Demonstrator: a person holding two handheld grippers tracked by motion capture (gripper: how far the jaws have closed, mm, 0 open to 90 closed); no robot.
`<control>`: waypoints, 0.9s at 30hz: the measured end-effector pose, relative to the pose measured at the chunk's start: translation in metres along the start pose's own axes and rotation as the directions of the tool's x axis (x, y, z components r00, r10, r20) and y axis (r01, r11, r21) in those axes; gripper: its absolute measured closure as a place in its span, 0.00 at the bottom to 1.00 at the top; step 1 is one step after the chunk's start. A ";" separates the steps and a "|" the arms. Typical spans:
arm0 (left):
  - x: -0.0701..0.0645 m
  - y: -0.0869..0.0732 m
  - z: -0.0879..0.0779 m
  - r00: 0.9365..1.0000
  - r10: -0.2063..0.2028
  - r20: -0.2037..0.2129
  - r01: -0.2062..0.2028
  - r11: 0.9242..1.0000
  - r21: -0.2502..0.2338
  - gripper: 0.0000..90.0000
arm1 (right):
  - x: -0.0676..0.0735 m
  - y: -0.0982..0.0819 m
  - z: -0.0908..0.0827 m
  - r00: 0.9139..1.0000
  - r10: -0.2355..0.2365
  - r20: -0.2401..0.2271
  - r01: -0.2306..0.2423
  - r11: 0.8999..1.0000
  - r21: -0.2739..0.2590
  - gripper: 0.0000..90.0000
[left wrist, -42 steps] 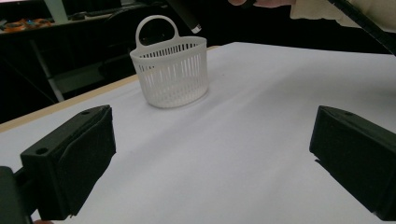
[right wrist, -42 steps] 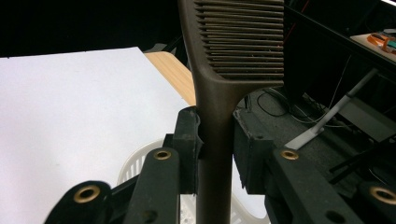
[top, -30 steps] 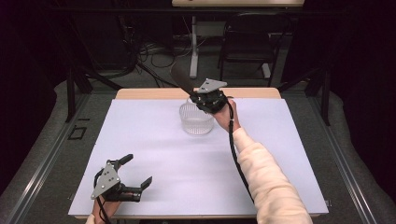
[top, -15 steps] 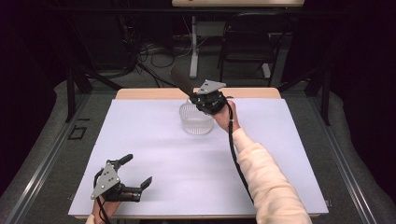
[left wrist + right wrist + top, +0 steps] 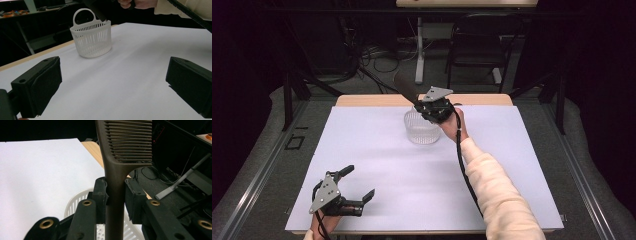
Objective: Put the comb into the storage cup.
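A dark brown comb point(image 5: 117, 177) stands between the jaws of my right gripper point(image 5: 116, 195), which is shut on its handle; the toothed end points away from the gripper. In the high view the right gripper point(image 5: 428, 106) hovers over the far rim of a small white slatted basket point(image 5: 422, 131), and the comb point(image 5: 404, 86) slants up and to the left from it. The basket point(image 5: 92, 40) has a loop handle and stands upright at the table's far middle. My left gripper point(image 5: 360, 182) rests open near the front left corner, its jaws point(image 5: 112, 85) wide apart with nothing between them.
A white sheet point(image 5: 377, 150) covers the table, with a strip of bare wood point(image 5: 362, 100) along the far edge. A chair point(image 5: 479, 45), a table leg and cables stand on the dark floor beyond. The person's sleeve point(image 5: 497, 195) crosses the right half.
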State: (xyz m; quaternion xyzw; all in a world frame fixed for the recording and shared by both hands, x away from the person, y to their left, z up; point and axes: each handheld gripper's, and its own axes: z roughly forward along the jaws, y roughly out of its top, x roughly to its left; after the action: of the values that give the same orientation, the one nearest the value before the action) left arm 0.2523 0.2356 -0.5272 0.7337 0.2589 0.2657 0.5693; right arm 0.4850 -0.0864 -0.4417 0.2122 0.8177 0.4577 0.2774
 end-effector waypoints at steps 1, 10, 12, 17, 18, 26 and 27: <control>0.000 0.000 0.000 1.000 0.000 0.000 0.000 1.000 0.000 0.00 | 0.000 0.000 0.000 1.000 -0.001 -0.001 0.001 1.000 0.002 0.81; 0.000 0.000 0.000 1.000 -0.001 0.001 0.001 1.000 0.000 0.00 | 0.001 -0.004 0.002 1.000 -0.007 -0.008 0.007 1.000 0.015 0.81; 0.000 0.000 0.000 1.000 0.000 0.000 0.000 1.000 -0.001 0.00 | 0.001 -0.005 0.003 1.000 -0.005 -0.010 0.005 1.000 0.015 0.81; 0.000 0.000 0.000 1.000 0.000 0.000 0.000 1.000 -0.001 0.00 | 0.001 -0.006 0.004 1.000 -0.010 -0.016 0.010 1.000 0.022 0.81; 0.000 0.000 0.000 1.000 -0.001 0.000 0.001 1.000 -0.001 0.00 | 0.001 -0.006 0.004 1.000 -0.009 -0.017 0.009 1.000 0.023 0.81; 0.000 0.000 0.000 1.000 -0.001 -0.002 0.001 1.000 0.000 0.00 | 0.001 -0.009 0.005 0.999 -0.026 -0.022 0.027 0.999 0.038 0.81; 0.000 0.000 0.000 1.000 0.000 -0.001 0.000 1.000 0.000 0.00 | 0.001 -0.010 0.005 0.999 -0.024 -0.021 0.025 0.999 0.038 0.81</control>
State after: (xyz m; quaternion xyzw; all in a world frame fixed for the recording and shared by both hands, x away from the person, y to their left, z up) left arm 0.2523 0.2358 -0.5273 0.7336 0.2592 0.2661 0.5691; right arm 0.4872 -0.0873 -0.4526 0.2027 0.8317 0.4406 0.2703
